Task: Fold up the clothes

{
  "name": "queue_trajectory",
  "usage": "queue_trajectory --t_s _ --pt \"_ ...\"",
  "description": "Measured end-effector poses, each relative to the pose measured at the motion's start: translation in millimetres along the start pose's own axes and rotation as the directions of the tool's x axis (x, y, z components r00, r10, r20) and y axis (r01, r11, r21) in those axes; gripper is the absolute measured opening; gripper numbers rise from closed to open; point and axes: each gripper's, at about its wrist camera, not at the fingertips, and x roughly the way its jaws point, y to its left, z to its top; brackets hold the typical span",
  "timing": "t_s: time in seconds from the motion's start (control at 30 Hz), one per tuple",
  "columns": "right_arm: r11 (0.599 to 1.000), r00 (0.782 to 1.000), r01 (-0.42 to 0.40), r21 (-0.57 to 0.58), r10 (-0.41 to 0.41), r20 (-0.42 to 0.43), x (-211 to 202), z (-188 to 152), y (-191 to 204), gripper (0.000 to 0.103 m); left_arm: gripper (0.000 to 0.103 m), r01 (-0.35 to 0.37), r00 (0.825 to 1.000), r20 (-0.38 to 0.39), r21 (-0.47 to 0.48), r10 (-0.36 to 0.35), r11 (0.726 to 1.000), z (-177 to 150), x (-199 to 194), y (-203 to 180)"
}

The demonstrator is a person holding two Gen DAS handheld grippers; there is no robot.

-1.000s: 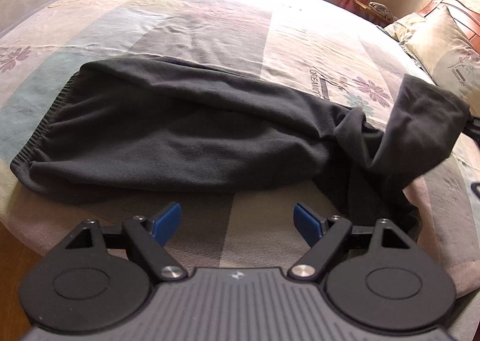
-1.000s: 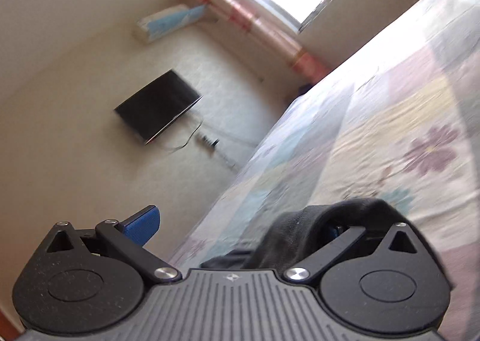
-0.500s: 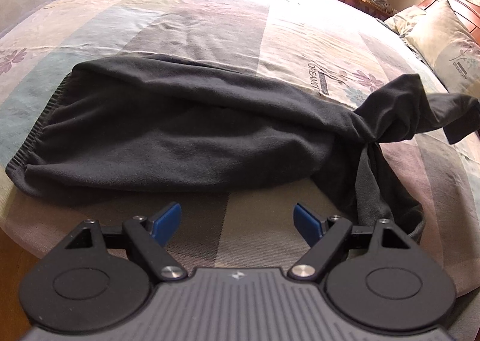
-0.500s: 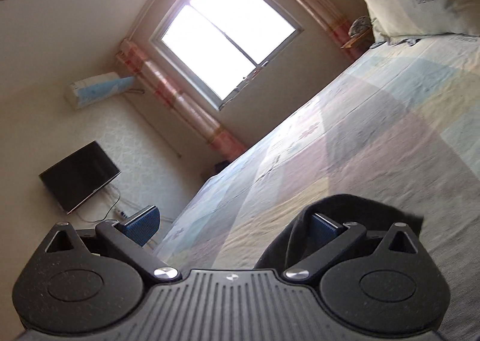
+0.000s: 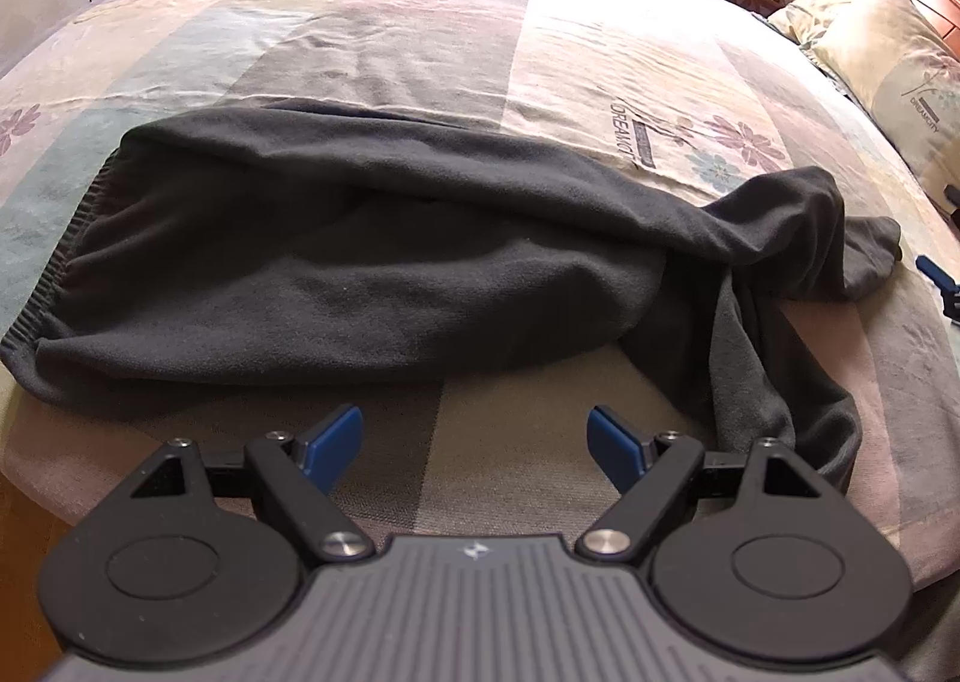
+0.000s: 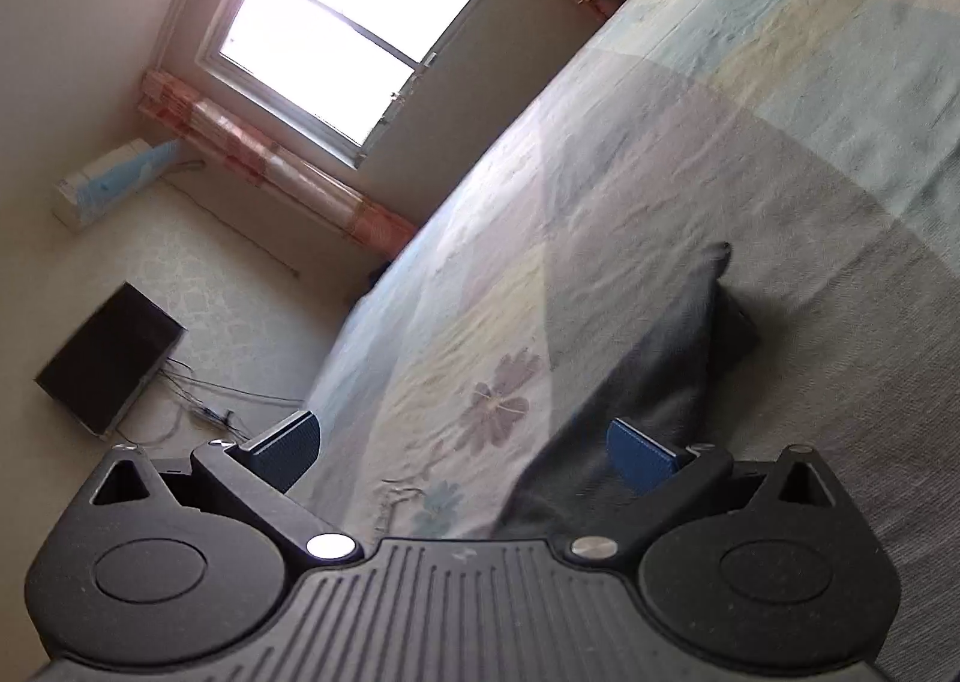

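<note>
Dark grey trousers (image 5: 372, 262) lie across the patterned bedsheet (image 5: 420, 39), elastic waistband at 9 o'clock in the left wrist view, legs running toward 3 o'clock where the cloth bunches and twists; one leg end curls back down toward 4 o'clock, close to the right finger of the left gripper (image 5: 476, 436). Left gripper: jaws spread wide, released, nothing between the blue pads (image 5: 333, 436); it hangs over bare sheet at the near bed edge, trousers just beyond it at 12 o'clock, not touching.

Right gripper (image 6: 462, 442): jaws also wide apart; a trouser leg end (image 6: 654, 370) lies on the sheet from 12 to 5 o'clock of the gripper, passing by the right blue pad (image 6: 639, 451); pads do not press on it, so released; whether cloth touches that pad I cannot tell.

Pillow (image 5: 888, 51) at 2 o'clock in the left view; window (image 6: 348, 33) at 11 o'clock in the right view.
</note>
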Motion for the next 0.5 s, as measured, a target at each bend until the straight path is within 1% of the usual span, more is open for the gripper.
queue_trajectory --t_s 0.1,0.17,0.27,0.37,0.4,0.43,0.47,0.5 --pt "0.996 0.996 0.087 0.037 -0.086 -0.028 10.7 5.8 -24.6 0.103 0.082 0.009 1.0 -0.007 0.005 -0.009 1.0 -0.2 2.2 -2.7" --pt "0.994 0.994 0.096 0.06 -0.093 -0.062 22.9 9.8 -41.2 0.103 0.082 0.006 1.0 -0.016 0.008 -0.006 1.0 -0.6 4.2 -4.5" --pt "0.996 0.996 0.049 0.074 -0.043 -0.077 32.6 19.9 -48.2 0.103 0.082 -0.002 1.0 -0.027 0.012 0.003 1.0 -0.6 6.9 -6.4" --pt "0.995 0.993 0.012 0.098 -0.001 -0.116 45.3 31.7 -52.9 0.103 0.082 -0.007 1.0 -0.03 0.013 0.008 1.0 0.7 8.9 -8.9" --pt "0.993 0.99 -0.015 0.118 0.031 -0.136 47.3 34.3 -53.6 0.103 0.082 -0.005 1.0 -0.029 0.016 0.005 1.0 0.9 8.8 -10.4" --pt "0.99 0.983 -0.061 0.13 0.082 -0.166 49.6 33.6 -53.1 0.101 0.082 0.001 1.0 -0.028 0.019 -0.001 1.0 0.8 8.8 -11.7" --pt "0.984 0.971 -0.11 0.142 0.137 -0.197 51.9 32.3 -52.4 0.1 0.082 0.007 1.0 -0.029 0.022 -0.006 1.0 0.8 9.3 -12.5" --pt "0.986 0.964 -0.116 0.122 0.141 -0.226 55.9 29.5 -51.2 0.099 0.082 0.009 0.999 -0.032 0.023 -0.009 1.0 0.7 10.0 -13.0"
